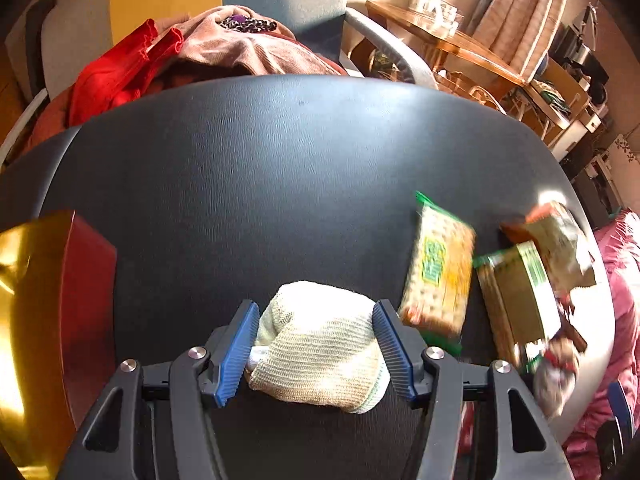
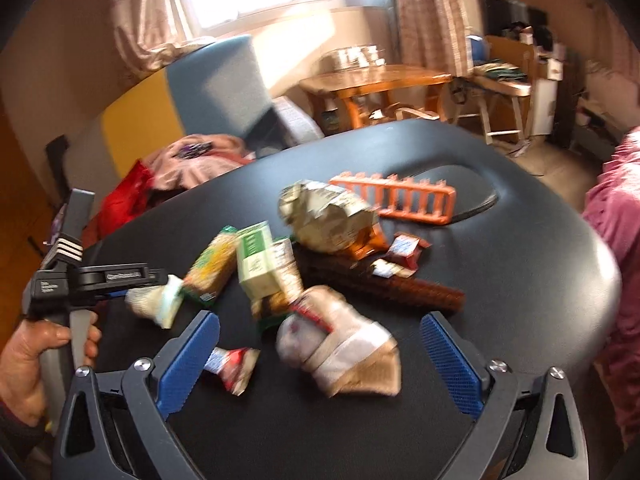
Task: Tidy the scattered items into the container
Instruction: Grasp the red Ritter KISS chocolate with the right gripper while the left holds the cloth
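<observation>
My left gripper [image 1: 316, 340] is shut on a rolled cream knitted sock bundle [image 1: 316, 344], held just above the black table [image 1: 260, 168]. A red box with a gold inside [image 1: 60, 312] stands at the left. The held bundle also shows in the right wrist view [image 2: 154, 304]. My right gripper [image 2: 320, 354] is open and empty, its jaws wide around a second sock roll [image 2: 340, 344] lying on the table. A green cracker packet [image 2: 212, 268], a green-white carton [image 2: 258, 268] and a crumpled bag [image 2: 332, 216] lie scattered behind it.
An orange plastic rack [image 2: 400, 200], a dark brown comb-like strip [image 2: 380, 284] and small red-white sachets [image 2: 404, 250] lie on the table. A small wrapper [image 2: 232, 368] lies by my right gripper's left finger. Clothes [image 1: 180, 52] are piled beyond the far edge.
</observation>
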`<action>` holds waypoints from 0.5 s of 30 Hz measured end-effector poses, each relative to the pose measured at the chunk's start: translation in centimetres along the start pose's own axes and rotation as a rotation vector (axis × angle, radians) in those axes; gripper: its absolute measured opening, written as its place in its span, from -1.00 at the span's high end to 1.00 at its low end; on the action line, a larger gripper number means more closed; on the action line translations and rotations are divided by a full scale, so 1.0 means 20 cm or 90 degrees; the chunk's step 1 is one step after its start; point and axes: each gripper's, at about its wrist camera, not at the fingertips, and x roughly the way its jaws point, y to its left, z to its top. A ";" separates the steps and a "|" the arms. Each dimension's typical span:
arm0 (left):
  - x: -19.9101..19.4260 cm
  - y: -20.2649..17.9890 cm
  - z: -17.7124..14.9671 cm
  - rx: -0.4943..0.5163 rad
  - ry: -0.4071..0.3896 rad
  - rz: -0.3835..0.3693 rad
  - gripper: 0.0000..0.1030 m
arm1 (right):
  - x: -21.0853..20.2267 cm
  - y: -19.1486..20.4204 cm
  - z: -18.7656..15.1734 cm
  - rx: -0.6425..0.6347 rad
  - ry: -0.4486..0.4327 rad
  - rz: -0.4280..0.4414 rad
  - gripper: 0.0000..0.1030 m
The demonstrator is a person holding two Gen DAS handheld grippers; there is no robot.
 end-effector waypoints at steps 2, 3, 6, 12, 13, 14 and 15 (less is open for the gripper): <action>-0.04 0.00 -0.09 0.006 0.002 -0.008 -0.18 | 0.01 0.04 -0.05 -0.017 0.022 0.036 -0.72; -0.07 -0.01 -0.13 0.012 0.001 -0.011 -0.18 | 0.01 0.06 -0.08 -0.026 0.033 0.051 -0.64; -0.13 -0.03 -0.25 0.024 -0.002 -0.022 -0.18 | 0.05 0.12 -0.15 -0.049 0.061 0.095 -0.34; -0.22 -0.06 -0.44 0.068 -0.017 -0.043 -0.18 | 0.14 0.20 -0.22 -0.101 0.102 0.175 0.25; -0.24 -0.06 -0.47 0.075 -0.020 -0.047 -0.18 | 0.15 0.21 -0.23 -0.111 0.109 0.188 0.35; -0.25 -0.06 -0.49 0.081 -0.023 -0.052 -0.19 | 0.18 0.23 -0.22 -0.128 0.116 0.200 0.44; -0.26 -0.05 -0.50 0.083 -0.026 -0.058 -0.20 | 0.20 0.24 -0.20 -0.145 0.123 0.211 0.44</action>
